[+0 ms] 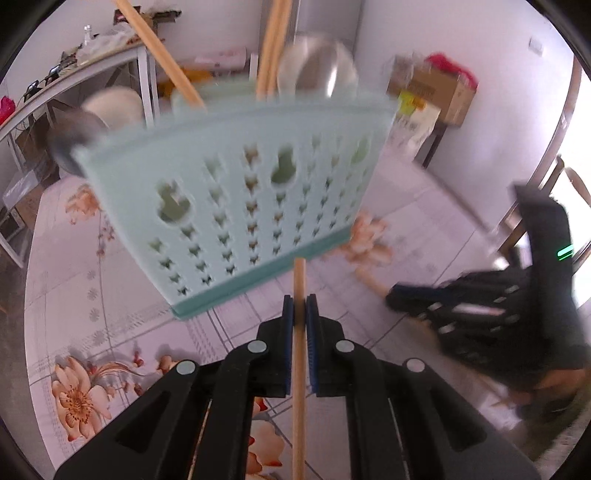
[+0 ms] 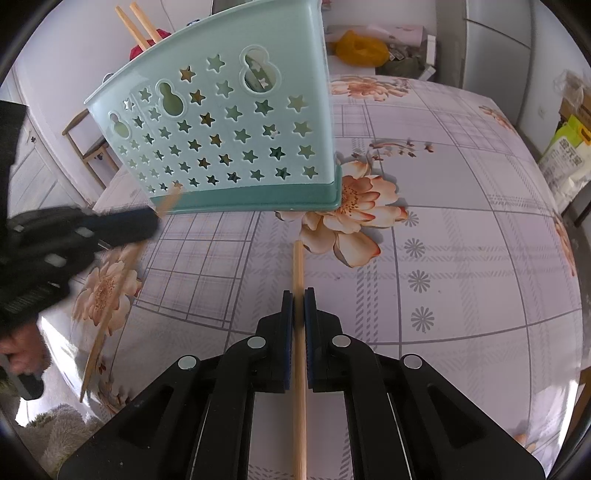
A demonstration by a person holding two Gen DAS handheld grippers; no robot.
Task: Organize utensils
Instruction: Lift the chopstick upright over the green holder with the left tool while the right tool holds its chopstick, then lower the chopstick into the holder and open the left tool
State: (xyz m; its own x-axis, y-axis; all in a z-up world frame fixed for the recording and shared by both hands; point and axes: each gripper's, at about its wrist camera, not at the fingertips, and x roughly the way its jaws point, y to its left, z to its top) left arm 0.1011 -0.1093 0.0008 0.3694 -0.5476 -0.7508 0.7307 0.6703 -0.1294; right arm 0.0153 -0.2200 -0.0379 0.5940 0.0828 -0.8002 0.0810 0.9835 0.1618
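In the left wrist view, the left gripper (image 1: 299, 314) is clamped on a wooden chopstick (image 1: 298, 387), which runs straight up between the blue pads and ends just below the base of the mint-green utensil basket (image 1: 236, 184). The basket, pierced with star-shaped and gourd-shaped holes, looks blurred and tilted; it stands on the tabletop (image 1: 110, 295), which wears a floral, checked cloth. Above the basket's rim rise more wooden chopsticks (image 1: 273, 44) and the bowl of a metal spoon (image 1: 317, 66); another metal spoon (image 1: 74, 140) shows at the basket's left corner. To the right of the basket, the right gripper (image 1: 395, 293) appears blurred, with a chopstick end poking from it.

In the right wrist view, the right gripper (image 2: 298, 314) is clamped on its own chopstick (image 2: 298, 369), whose tip points toward the basket (image 2: 229, 125) and stops short of its base, over the cloth. Two chopstick ends (image 2: 138, 26) stick out above the basket's rim. Left of the basket's near corner, the left gripper (image 2: 153, 219) grips a slanted chopstick (image 2: 110, 310), its upper end just in front of the basket's base. A hand (image 2: 22, 350) shows, blurred, at the left edge.
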